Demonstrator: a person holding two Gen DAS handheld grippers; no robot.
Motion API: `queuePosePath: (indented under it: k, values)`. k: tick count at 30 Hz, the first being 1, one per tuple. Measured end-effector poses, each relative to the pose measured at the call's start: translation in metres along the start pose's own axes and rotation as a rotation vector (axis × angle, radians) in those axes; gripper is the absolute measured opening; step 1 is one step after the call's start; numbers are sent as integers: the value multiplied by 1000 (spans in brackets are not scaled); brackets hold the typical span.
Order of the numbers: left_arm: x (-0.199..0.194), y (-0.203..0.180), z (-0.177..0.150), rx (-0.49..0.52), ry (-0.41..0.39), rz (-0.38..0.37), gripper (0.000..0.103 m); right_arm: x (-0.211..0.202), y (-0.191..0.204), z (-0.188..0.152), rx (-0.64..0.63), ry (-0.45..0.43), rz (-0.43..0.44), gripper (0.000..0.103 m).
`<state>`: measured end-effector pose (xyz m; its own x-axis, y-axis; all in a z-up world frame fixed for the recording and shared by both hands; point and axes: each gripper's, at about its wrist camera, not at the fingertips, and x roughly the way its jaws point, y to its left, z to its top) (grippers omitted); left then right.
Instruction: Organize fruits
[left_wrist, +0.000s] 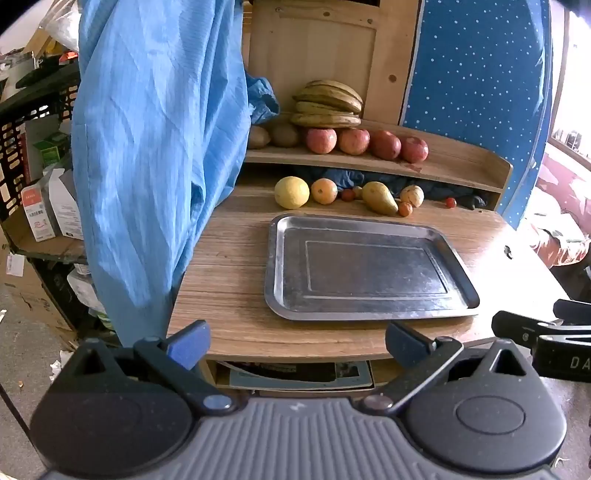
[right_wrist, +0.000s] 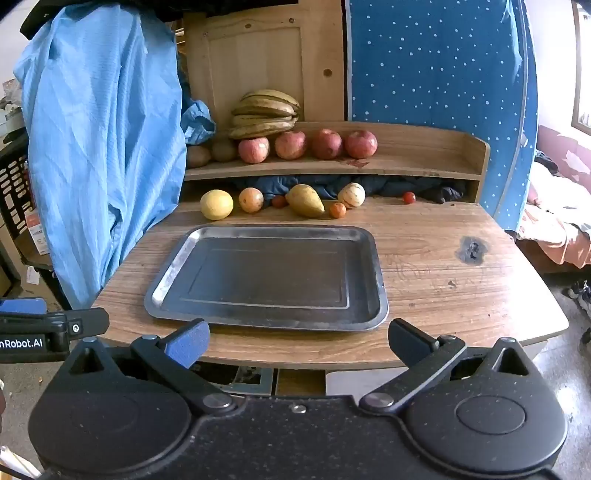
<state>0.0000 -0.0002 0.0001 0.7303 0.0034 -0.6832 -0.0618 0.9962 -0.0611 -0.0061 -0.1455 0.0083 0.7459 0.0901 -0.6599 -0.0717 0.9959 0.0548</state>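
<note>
Left gripper (left_wrist: 297, 341) and right gripper (right_wrist: 298, 341), jaws spread wide and empty, hover at the wooden table's (right_wrist: 461, 295) near edge. The bare metal tray (right_wrist: 266, 317) lies just ahead; the pear (right_wrist: 304, 200) and lemon (right_wrist: 217, 204) lie beyond it.

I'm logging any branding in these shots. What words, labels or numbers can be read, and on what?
"nRobot.AI", its start cut off at the frame edge: white letters on the black left gripper body.
"DA", cut off at the edge: on the black right gripper body.
Print on the red-and-white carton and the white boxes beside it: too small to read.
</note>
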Motion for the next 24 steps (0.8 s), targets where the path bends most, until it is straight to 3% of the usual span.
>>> queuePosePath:
  k: [24]
  values:
    - [0, 0, 0, -7, 2, -7, 103, 2, -1, 0, -2, 4, -1, 103]
